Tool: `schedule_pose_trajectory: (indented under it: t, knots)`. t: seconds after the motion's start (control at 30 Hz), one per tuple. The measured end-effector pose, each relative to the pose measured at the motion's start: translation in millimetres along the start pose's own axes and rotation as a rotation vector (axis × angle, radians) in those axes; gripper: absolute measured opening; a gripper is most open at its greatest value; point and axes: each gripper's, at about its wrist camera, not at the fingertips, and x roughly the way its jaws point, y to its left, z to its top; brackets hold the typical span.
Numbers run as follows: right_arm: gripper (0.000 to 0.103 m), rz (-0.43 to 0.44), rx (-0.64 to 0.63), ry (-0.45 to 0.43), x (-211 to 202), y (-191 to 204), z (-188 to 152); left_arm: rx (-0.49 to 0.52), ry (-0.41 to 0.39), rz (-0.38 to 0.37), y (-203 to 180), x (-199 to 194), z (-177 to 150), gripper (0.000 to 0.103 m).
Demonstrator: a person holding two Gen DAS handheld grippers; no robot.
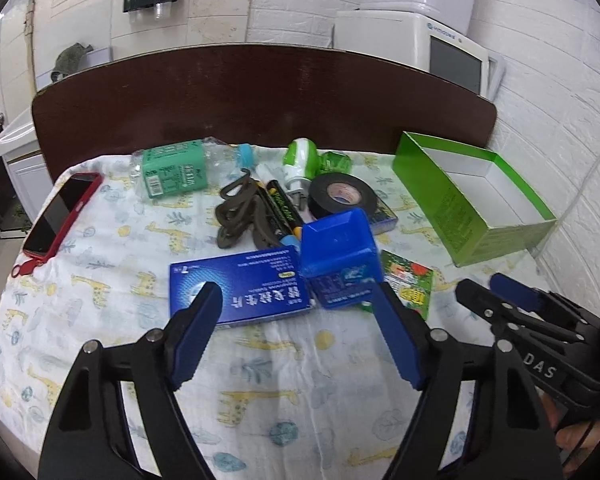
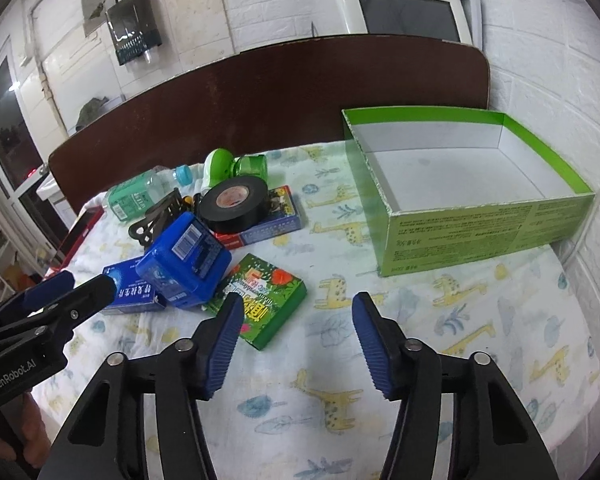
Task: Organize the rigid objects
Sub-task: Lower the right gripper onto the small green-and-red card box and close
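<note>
Both grippers are alike: black plastic linkage arms with triangular cut-outs, joined by round silver rivets. The left gripper (image 1: 296, 316) carries long blue pads (image 1: 194, 336) with fine ribbed faces on its jaws; the right gripper (image 2: 294, 324) has the same ribbed blue fingers (image 2: 222, 344). White lettering marks the housings: "GenRobot.AI" on the left one, "DAS" on the right.

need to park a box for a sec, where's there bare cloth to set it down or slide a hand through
Bare cloth lies between the green open box and the small green carton, and in front of the right gripper. Also between the red phone and the flat blue box. Crowded around the tape roll.
</note>
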Motion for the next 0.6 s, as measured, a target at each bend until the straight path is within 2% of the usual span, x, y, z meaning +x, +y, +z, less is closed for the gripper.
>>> schedule_pose_trajectory:
  t: [0.1,0.23,0.43,0.53,0.6]
  knots:
    - [0.049,0.022,0.005,0.022,5,-1,-2,0.022,0.055,-0.123,-12,9,-3,0.054]
    - [0.046,0.049,0.025,0.045,10,-6,-2,0.046,0.145,-0.210,-29,31,-8,0.036]
    - [0.046,0.071,0.052,0.070,20,-17,2,0.057,0.208,-0.226,-40,57,-4,0.036]
    - [0.046,0.079,0.068,0.090,27,-22,7,0.060,0.219,-0.213,-39,68,1,0.036]
    - [0.046,0.117,0.105,0.120,34,-27,9,0.058,0.223,-0.196,-36,74,5,0.036]
